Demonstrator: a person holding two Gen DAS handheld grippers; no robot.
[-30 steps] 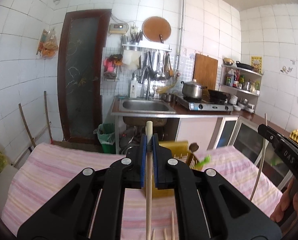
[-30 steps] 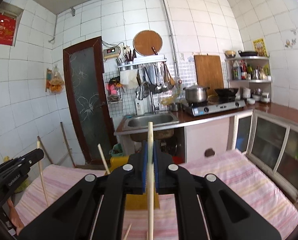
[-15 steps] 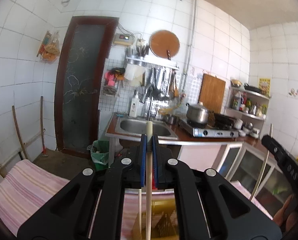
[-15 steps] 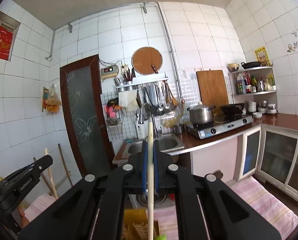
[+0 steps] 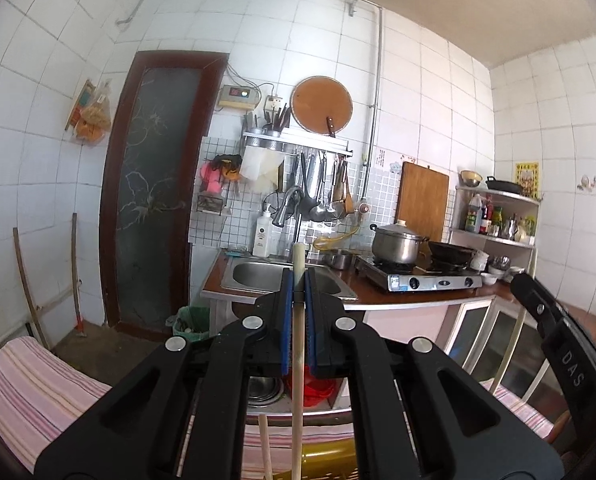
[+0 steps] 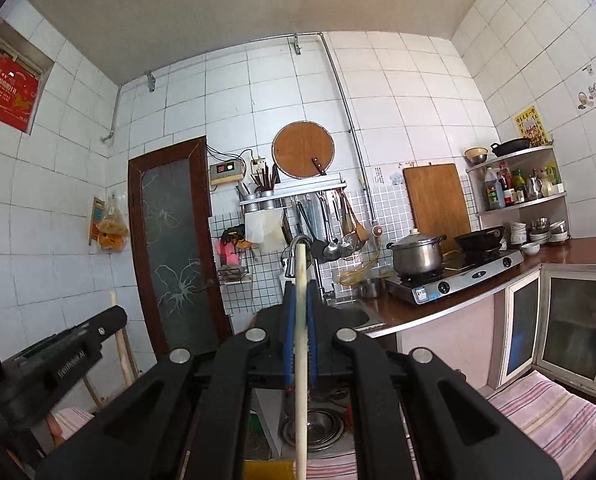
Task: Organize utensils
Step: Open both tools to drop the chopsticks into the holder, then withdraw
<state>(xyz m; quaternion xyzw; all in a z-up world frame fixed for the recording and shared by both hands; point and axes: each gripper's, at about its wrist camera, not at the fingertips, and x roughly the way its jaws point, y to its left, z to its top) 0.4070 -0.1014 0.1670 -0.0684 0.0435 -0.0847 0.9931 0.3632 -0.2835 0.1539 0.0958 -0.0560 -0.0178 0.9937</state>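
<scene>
Both views have swung up and away since a second ago: the striped cloth that filled the lower half then now shows only at the edges, and the yellow holder [image 5: 330, 460] has slid to the very bottom of each view, close under the tongs. Left tongs [image 5: 298, 280] are clamped on one chopstick [image 5: 297, 360] that stands upright between the blue pads, its tip rising just above them; right tongs [image 6: 300, 292] grip a second chopstick [image 6: 301, 360] the same way. Counted, that is two tongs and two held chopsticks, one each. One more stick [image 5: 264, 444] leans beside the held one at the bottom of the left view, seemingly standing in the holder already, and a sliver of yellow [image 6: 268, 470] in the right view looks like the same holder. My reading is that the work is midway: some sticks look stowed, these two are carried but not yet dropped in, and how many remain on the counter cannot be told, since its cloth [image 5: 26, 392] is mostly out of view. Farther off stand one sink [image 5: 266, 276], one lidded pot [image 5: 396, 242] and one wok [image 5: 450, 254] on the stove.
</scene>
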